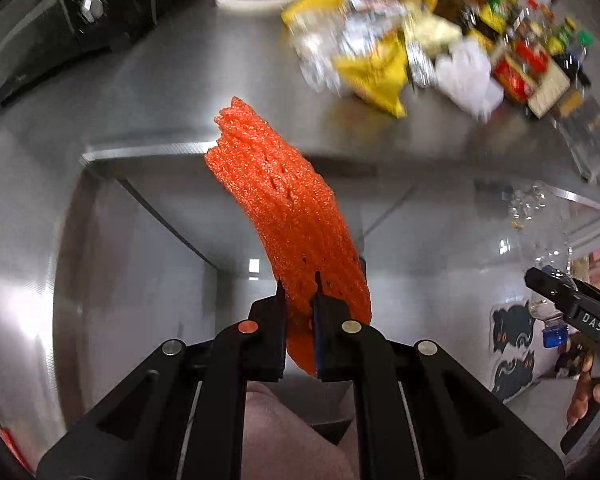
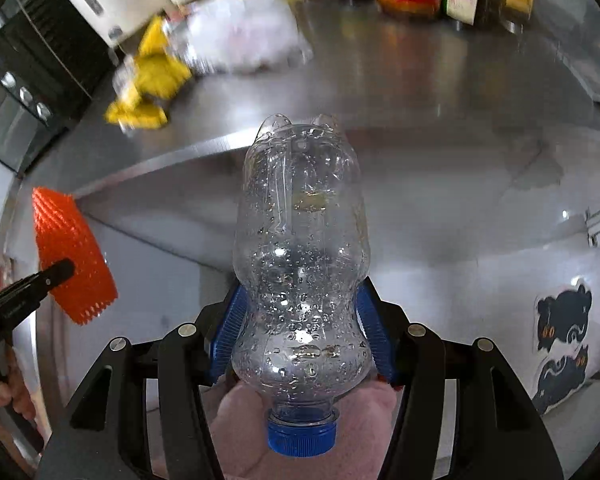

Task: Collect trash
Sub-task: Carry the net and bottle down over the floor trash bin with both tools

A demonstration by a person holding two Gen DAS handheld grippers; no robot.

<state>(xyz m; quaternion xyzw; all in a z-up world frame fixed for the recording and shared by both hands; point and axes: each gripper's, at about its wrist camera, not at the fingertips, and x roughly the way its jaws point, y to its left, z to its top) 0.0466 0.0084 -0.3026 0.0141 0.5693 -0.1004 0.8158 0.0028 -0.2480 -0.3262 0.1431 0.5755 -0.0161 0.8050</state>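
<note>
Stainless steel counter (image 1: pixel 148 92) runs across the back of both views, and a blurred heap of wrappers (image 1: pixel 364 60) sits on it beside jars and boxes. Both hands hang out past the counter's front edge.

The left gripper (image 1: pixel 300 304) is pinched almost fully closed on the lower end of an orange foam fruit net (image 1: pixel 284 216), which sticks up and bends away from the fingers. The right gripper (image 2: pixel 300 328) stands about half open, its blue pads (image 2: pixel 374 336) pressed on the waist of a clear plastic bottle (image 2: pixel 300 248), blue cap (image 2: pixel 302 432) toward the camera.

No bin shows in either view. The bottle is wet with droplets and curved, so it could likely slide out through the pads on a quick swing. The net is limp and thinly held; a snag might tear it free.
</note>
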